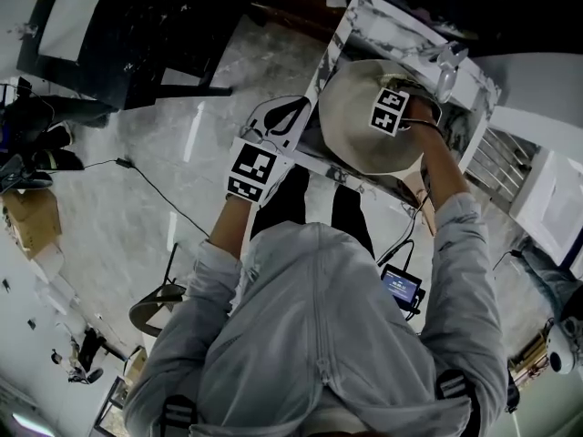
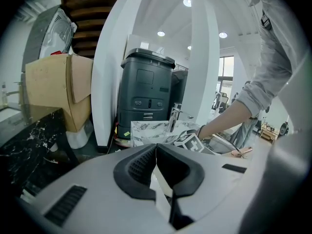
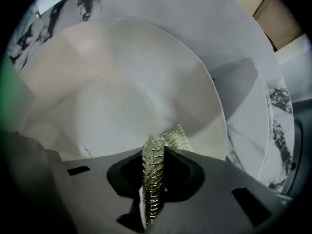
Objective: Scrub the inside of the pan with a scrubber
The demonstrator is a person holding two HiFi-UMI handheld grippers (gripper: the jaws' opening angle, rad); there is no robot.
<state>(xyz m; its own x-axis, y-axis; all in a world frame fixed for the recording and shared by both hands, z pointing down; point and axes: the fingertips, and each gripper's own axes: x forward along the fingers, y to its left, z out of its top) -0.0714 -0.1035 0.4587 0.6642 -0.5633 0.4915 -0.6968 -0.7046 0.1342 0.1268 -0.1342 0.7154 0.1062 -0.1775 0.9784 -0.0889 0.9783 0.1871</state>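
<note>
The pan (image 1: pixel 360 121) is wide, pale and round and rests in the marble sink (image 1: pixel 355 21). In the right gripper view its smooth inside (image 3: pixel 122 96) fills the picture. My right gripper (image 3: pixel 156 149) is shut on a greenish metallic mesh scrubber (image 3: pixel 154 172), whose tip rests low on the pan's inner wall. Its marker cube (image 1: pixel 390 110) shows over the pan's right half. My left gripper (image 2: pixel 156 147) stands left of the pan at the counter's edge, its marker cube (image 1: pixel 252 171) nearer me. Its jaws are shut, with a thin pale sliver showing in the gap behind the tips.
A faucet (image 1: pixel 448 66) rises at the sink's far right corner and also shows as the faucet (image 2: pixel 174 117) in the left gripper view. A dark bin (image 2: pixel 146 89) and a cardboard box (image 2: pixel 56 89) stand beyond. A cable (image 1: pixel 155 189) runs over the floor.
</note>
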